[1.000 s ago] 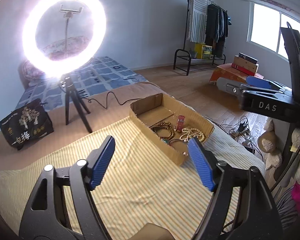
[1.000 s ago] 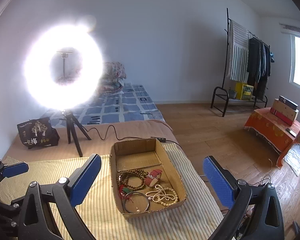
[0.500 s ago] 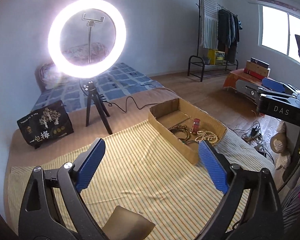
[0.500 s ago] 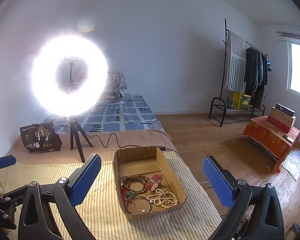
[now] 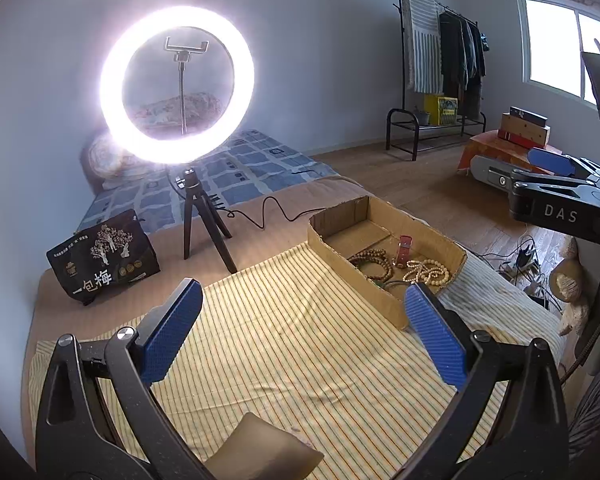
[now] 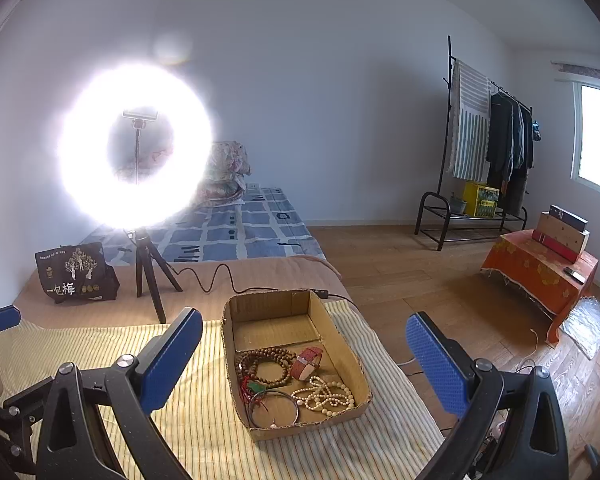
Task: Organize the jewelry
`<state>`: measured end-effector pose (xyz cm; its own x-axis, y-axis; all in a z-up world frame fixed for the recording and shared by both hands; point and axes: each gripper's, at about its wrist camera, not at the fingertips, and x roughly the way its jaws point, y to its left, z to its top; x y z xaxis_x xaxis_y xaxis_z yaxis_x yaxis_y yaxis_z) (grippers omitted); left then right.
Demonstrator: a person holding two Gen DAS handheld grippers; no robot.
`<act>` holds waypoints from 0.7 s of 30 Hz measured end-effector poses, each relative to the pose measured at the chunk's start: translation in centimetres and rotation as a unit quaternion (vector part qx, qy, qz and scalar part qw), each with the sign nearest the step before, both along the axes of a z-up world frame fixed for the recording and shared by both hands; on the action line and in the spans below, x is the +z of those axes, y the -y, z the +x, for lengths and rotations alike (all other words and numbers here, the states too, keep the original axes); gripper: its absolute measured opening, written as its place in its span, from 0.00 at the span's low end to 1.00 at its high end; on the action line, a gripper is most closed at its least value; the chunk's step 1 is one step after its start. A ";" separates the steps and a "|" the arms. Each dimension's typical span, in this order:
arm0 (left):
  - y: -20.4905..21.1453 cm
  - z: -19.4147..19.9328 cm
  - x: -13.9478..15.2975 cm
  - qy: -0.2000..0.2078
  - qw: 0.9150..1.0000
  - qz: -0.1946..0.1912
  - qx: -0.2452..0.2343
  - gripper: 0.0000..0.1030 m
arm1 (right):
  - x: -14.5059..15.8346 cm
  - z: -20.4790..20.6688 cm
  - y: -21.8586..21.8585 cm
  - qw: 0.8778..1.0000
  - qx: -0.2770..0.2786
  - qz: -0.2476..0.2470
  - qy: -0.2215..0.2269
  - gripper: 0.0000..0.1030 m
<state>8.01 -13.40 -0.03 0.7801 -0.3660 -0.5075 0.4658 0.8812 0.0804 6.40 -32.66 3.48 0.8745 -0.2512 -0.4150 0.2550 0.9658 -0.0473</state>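
Note:
A shallow cardboard box (image 6: 342, 354) lies on a yellow striped cloth (image 6: 204, 432). In it are a brown bead bracelet (image 6: 266, 364), a red watch (image 6: 307, 362), a cream bead necklace (image 6: 326, 396), a thin metal bangle (image 6: 273, 408) and a red-and-green cord piece (image 6: 254, 388). The box also shows in the left wrist view (image 5: 352, 288), right of centre. My left gripper (image 5: 302, 330) is open and empty above the cloth. My right gripper (image 6: 304, 356) is open and empty, held above and short of the box.
A lit ring light on a tripod (image 5: 204, 216) stands behind the cloth, its cable (image 5: 268, 214) trailing toward the box. A black printed bag (image 5: 102, 256) sits at the left. A tan object (image 5: 260, 450) lies at the near cloth edge. The cloth's right edge drops to wooden floor (image 6: 440, 280).
Both views have pulled back and up from the box. In the left wrist view the box slid right and farther away, and the tan object came into view. Both grippers stayed open.

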 end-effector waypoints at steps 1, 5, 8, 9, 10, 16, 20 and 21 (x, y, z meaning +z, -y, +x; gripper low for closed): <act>0.0 0.0 0.0 0.001 1.000 0.000 0.000 1.00 | 0.0 0.0 0.0 1.000 0.000 -0.001 0.000 1.00; 0.0 0.0 0.1 0.000 1.000 -0.002 0.002 1.00 | 0.0 0.0 0.0 1.000 0.001 -0.001 -0.001 1.00; -0.1 0.0 0.1 0.000 1.000 -0.002 0.002 1.00 | 0.0 0.0 0.0 1.000 0.000 -0.001 0.000 1.00; -0.1 0.0 0.1 0.000 1.000 -0.003 0.001 1.00 | 0.0 0.0 0.0 1.000 0.000 -0.001 0.000 1.00; -0.1 0.0 0.1 0.000 1.000 -0.003 0.001 1.00 | 0.0 0.0 0.0 1.000 0.000 -0.001 -0.001 1.00; -0.1 0.0 0.1 -0.001 1.000 -0.003 0.002 1.00 | -0.2 0.0 0.0 1.000 0.000 -0.001 -0.001 1.00; -0.1 0.0 0.2 0.000 1.000 -0.003 0.001 1.00 | -0.2 0.0 0.0 1.000 0.000 -0.002 -0.001 1.00; -0.1 0.0 0.2 0.000 1.000 -0.004 0.001 1.00 | -0.2 0.0 0.0 1.000 0.000 -0.001 -0.001 1.00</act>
